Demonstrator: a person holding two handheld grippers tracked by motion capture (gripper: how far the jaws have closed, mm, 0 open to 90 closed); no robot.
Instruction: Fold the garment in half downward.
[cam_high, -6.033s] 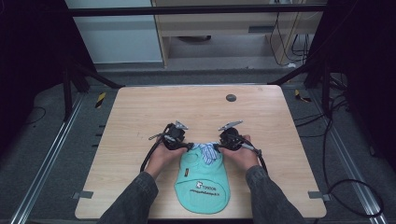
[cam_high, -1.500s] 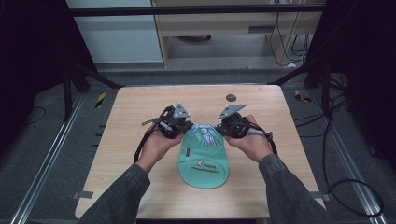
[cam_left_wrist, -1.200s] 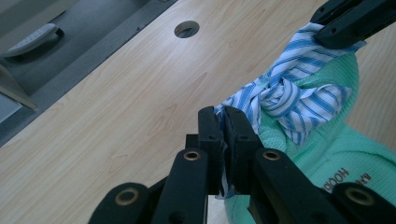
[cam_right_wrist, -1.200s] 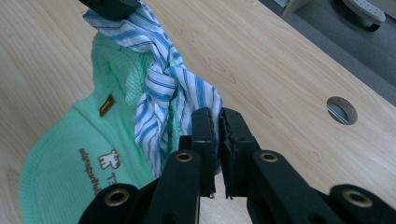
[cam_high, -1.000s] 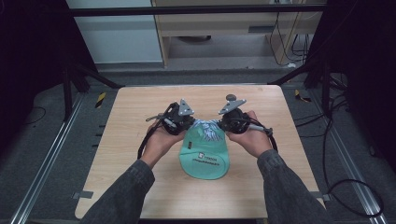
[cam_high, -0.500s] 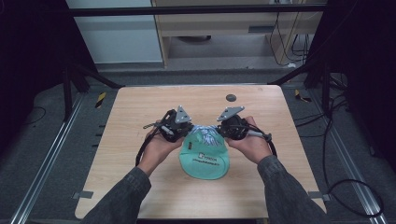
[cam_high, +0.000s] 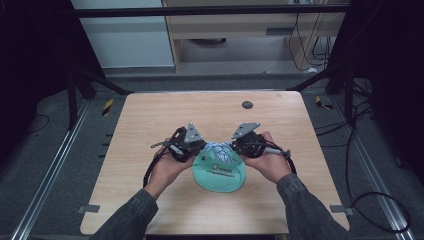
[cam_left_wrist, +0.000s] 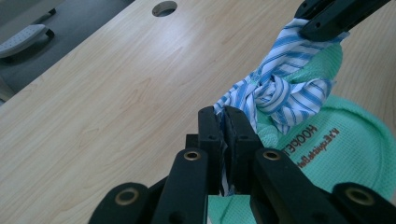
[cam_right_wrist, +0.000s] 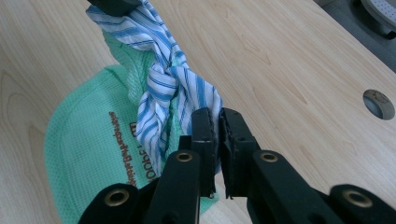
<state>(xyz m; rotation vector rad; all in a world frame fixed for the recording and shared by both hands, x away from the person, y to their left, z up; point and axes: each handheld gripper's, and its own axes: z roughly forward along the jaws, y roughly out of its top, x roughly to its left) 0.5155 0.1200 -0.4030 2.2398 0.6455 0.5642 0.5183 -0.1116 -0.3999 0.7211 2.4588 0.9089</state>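
Note:
A mint-green mesh bag (cam_high: 220, 176) with dark printed lettering lies on the wooden table (cam_high: 150, 125) between the person's hands. A blue-and-white striped cloth (cam_high: 218, 149) is knotted at its far end. My left gripper (cam_high: 201, 147) is shut on one tail of the striped cloth (cam_left_wrist: 280, 88), right beside the knot. My right gripper (cam_high: 234, 147) is shut on the other tail of the striped cloth (cam_right_wrist: 173, 88). In the left gripper view the green bag (cam_left_wrist: 350, 154) lies under the knot, with the left gripper (cam_left_wrist: 224, 116) in front. The right gripper (cam_right_wrist: 215, 119) holds the cloth just above the bag (cam_right_wrist: 84, 140).
A round cable hole (cam_high: 247, 104) sits in the table's far part, beyond the grippers. Dark floor, rails and cables surround the table. A light cabinet (cam_high: 125, 35) stands behind it.
Since six seconds ago both grippers carried the cloth and bag farther up the table. Over the last second they have drifted slightly back toward the person, still gripping the tails.

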